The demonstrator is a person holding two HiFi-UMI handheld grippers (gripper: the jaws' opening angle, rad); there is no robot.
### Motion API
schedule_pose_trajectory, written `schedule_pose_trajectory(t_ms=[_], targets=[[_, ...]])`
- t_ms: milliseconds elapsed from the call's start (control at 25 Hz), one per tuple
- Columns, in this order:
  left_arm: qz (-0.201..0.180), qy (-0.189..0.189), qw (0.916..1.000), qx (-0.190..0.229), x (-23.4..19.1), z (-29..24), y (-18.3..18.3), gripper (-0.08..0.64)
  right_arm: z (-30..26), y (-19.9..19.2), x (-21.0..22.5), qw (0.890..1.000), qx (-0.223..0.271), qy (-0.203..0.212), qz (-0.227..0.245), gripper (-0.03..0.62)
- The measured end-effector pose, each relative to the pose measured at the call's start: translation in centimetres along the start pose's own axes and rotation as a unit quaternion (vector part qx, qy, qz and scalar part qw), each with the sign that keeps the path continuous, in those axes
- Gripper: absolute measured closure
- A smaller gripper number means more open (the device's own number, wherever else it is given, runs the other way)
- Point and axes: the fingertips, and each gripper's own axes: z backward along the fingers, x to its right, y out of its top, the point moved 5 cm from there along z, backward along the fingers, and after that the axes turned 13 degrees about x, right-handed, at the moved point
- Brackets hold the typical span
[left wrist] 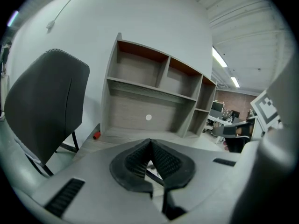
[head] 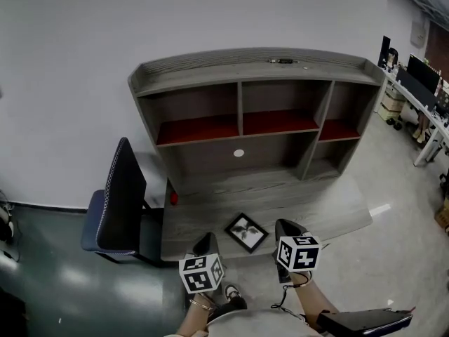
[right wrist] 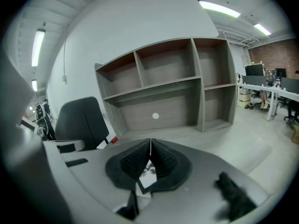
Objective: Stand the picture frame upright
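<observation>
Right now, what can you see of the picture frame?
The frame is small and squarish, with a thin black border around a white picture of a dark leafy sprig. It lies flat, face up, turned corner-on like a diamond, near the front edge of the grey wood-look desk. Only the desk touches it.

Picture frame point(right wrist: 145, 174) is mostly hidden behind the pads point(right wrist: 128, 164) in both gripper views, only a sliver peeks out. Red thing point(head: 173, 199) at the desk's point(head: 337, 209) left edge, way too small to tell.
</observation>
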Motion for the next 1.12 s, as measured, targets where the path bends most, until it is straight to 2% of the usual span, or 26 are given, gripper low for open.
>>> schedule_pose_trajectory(t_ms=[440,880,1120], targets=[[-0.010,-0.020,0.9997,-0.002,-3.6,-7.8,3.4,0.548,-7.7,2.7,-1.0,1.000,0.004,-0.011,0.000,0.560],[-0.010,-0.044,0.9989,-0.014,-5.2,-13.5,4.2,0.548,-12.4,3.7,-0.1,0.999,0.000,-0.037,-0.002,0.560],[-0.011,-0.044,0.9988,-0.020,-6.5,-15.5,4.5,0.548,-14.8,4.1,-0.7,0.999,-0.002,-0.036,-0.003,0.560]])
